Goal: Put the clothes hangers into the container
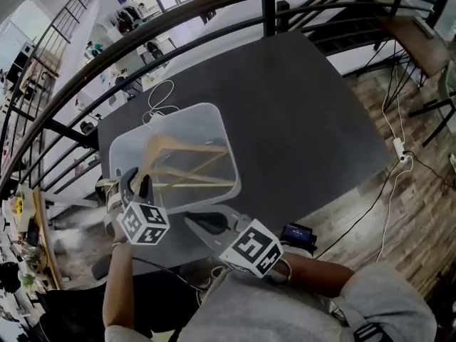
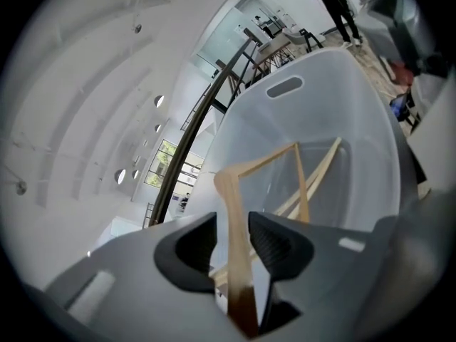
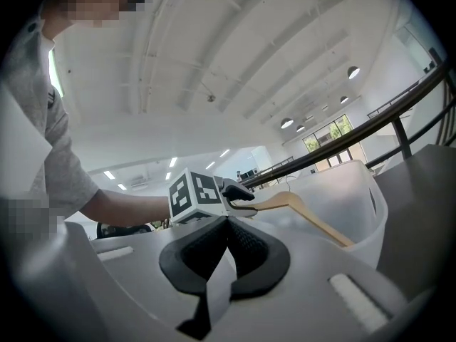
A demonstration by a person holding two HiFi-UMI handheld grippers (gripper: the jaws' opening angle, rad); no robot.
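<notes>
A translucent plastic container (image 1: 214,112) stands on the dark table, with wooden hangers (image 1: 192,166) lying inside it. My left gripper (image 1: 135,184) is at the container's near-left rim. In the left gripper view one arm of a wooden hanger (image 2: 231,198) runs between the jaws of the left gripper (image 2: 233,237), with slim gaps at the pads, so it is open; the hanger's far end reaches down into the container (image 2: 356,105). My right gripper (image 1: 196,223) hangs by the table's front edge, and in its own view (image 3: 228,237) it is shut with nothing in it.
The dark table (image 1: 299,105) stretches away behind and right of the container. A white cable (image 1: 160,98) lies behind the container. A black railing (image 1: 214,6) curves along the far side. A small black device (image 1: 298,234) sits near the front edge. Cables (image 1: 399,148) trail over the wooden floor at right.
</notes>
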